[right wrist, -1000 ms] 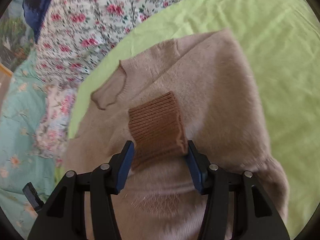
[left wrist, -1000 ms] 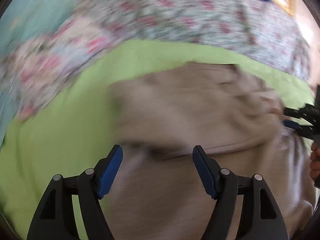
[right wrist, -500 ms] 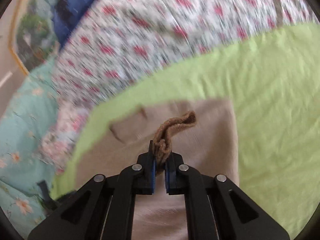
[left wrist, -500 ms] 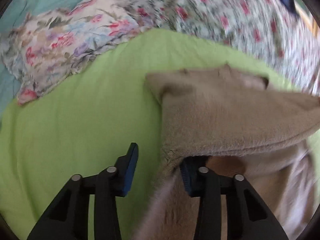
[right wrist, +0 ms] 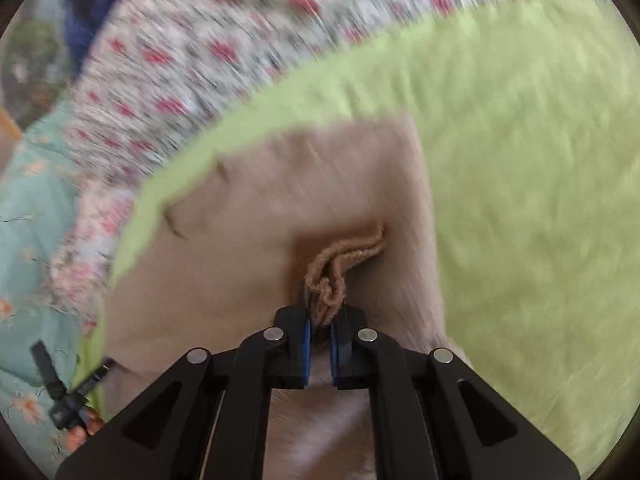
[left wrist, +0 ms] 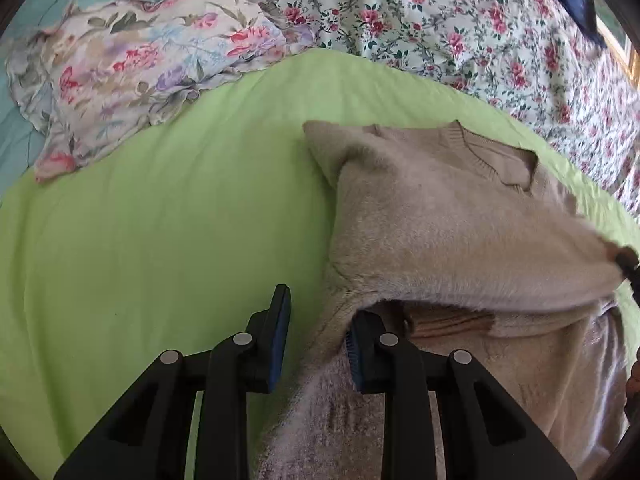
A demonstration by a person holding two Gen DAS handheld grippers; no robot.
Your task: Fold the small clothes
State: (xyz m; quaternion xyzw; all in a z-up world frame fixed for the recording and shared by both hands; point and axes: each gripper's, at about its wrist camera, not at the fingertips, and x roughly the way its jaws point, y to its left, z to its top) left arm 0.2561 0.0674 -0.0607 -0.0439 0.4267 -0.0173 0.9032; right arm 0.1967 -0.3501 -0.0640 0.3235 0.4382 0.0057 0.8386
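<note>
A beige fuzzy sweater (left wrist: 448, 216) lies on a lime-green sheet (left wrist: 160, 240); its collar (left wrist: 496, 156) points away. My left gripper (left wrist: 316, 336) is open at the sweater's left edge, which runs between the jaws; the right finger (left wrist: 360, 352) is tucked under a lifted fold. A brown ribbed cuff (left wrist: 452, 320) shows under that fold. My right gripper (right wrist: 319, 336) is shut on the other brown ribbed cuff (right wrist: 340, 272) and holds the sleeve up over the sweater body (right wrist: 260, 240). The right view is blurred.
A pale floral pillow (left wrist: 132, 68) lies at the far left and a rose-print quilt (left wrist: 460, 24) runs along the back. A teal floral cover (right wrist: 28, 240) borders the sheet on the left in the right wrist view. Bare green sheet lies left of the sweater.
My right gripper shut on the brown cuff and lifted the sleeve. My left gripper moved to the sweater's left edge and narrowed, one finger going under the raised fold.
</note>
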